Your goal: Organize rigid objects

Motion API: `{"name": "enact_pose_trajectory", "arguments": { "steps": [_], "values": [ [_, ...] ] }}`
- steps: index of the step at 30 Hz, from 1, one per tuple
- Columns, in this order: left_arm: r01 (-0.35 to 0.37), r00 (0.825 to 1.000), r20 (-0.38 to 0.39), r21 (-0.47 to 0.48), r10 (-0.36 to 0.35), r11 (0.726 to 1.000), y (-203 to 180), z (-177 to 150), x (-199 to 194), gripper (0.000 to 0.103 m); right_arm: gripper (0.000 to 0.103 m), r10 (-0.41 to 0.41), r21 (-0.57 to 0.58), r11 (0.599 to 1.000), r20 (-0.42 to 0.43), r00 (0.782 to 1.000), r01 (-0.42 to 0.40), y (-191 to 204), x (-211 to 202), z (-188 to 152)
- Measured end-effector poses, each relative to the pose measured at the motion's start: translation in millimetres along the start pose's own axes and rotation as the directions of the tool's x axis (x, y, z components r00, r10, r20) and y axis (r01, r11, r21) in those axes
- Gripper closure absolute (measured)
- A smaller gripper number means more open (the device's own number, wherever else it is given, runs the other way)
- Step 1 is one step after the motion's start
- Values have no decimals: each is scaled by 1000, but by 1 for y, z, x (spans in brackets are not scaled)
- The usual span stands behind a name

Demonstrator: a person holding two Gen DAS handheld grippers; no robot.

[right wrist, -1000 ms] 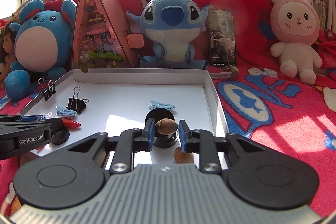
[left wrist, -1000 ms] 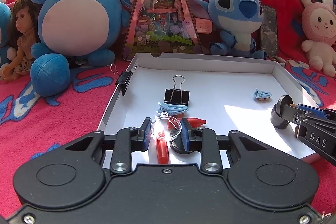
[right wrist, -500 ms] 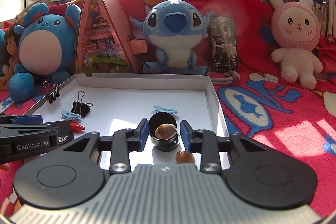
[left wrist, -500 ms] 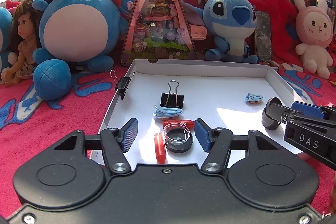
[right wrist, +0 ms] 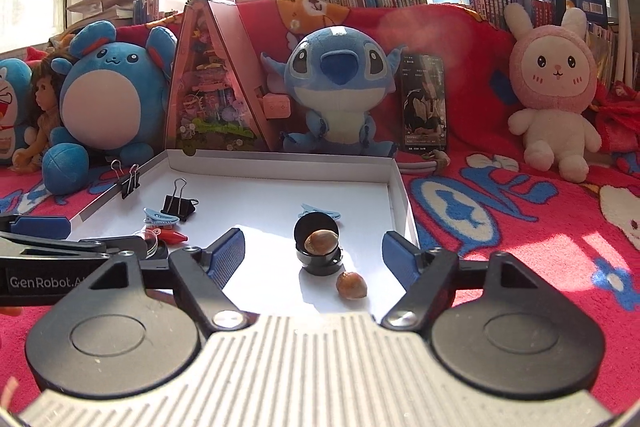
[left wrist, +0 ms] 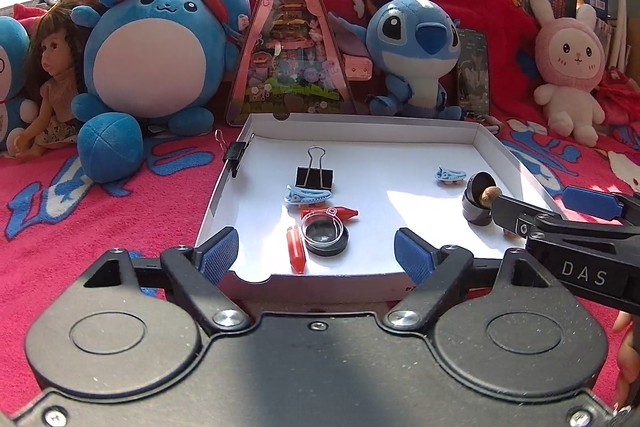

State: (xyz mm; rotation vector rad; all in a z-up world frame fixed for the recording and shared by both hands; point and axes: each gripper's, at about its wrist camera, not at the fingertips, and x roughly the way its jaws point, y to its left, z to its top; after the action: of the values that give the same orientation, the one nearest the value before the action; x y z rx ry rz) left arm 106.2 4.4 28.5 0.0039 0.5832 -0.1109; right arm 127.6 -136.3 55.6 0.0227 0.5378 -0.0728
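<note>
Left wrist view: the left claw [left wrist: 316, 253] has its jaws opening, nothing pressed between the blue pads. Just ahead of it, inside the white box lid [left wrist: 360, 135], a clear round dish [left wrist: 322, 225] sits on a black round base [left wrist: 328, 245]. A red tube [left wrist: 296, 251] lies just left of the base, its long axis running away from the claw; a second red piece [left wrist: 345, 213] lies crosswise behind the dish. Farther in are a blue clip [left wrist: 306, 195] and a black binder clip [left wrist: 314, 177].

In the right wrist view the right claw [right wrist: 313, 253] is likewise opening, empty. Straight ahead, between the lines of its pads, a nut [right wrist: 320, 241] rests in a small black cup [right wrist: 318, 247] whose lid stands tilted up behind it. A loose nut [right wrist: 351, 285] lies on the lid floor just right of the cup and nearer the claw. That loose nut looks like the next thing to gather, and the right hand is clearly the nearer one.

Room is tight on the right: the lid's side wall runs close beside the right pad. Toward the middle the floor is bare and sunlit, giving free space. Another binder clip [right wrist: 130, 179] grips the left wall.
</note>
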Motion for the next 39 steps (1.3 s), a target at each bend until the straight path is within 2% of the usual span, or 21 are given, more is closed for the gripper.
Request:
{"name": "enact_pose_trajectory", "arguments": {
  "steps": [9,19,24,31,39],
  "values": [
    [10,999,-39,-14,-10,1000,6,-23,-17,17,7,-6,7,1000,-18,1000,6,-2,-21,-15],
    [-31,994,-103,-7,31,999,9,-45,-4,16,4,-2,-2,1000,-84,996,2,4,-20,-35],
    [-54,995,-78,26,56,998,5,-48,0,13,0,-12,-19,1000,-121,993,9,7,-11,-42],
    [-66,996,-61,1,66,998,7,-50,5,8,0,-36,-47,998,-154,987,29,11,-2,-41],
    [-70,996,-64,-12,70,997,10,-50,9,1,0,-62,-22,998,-207,976,59,4,8,-41]
  ]
}}
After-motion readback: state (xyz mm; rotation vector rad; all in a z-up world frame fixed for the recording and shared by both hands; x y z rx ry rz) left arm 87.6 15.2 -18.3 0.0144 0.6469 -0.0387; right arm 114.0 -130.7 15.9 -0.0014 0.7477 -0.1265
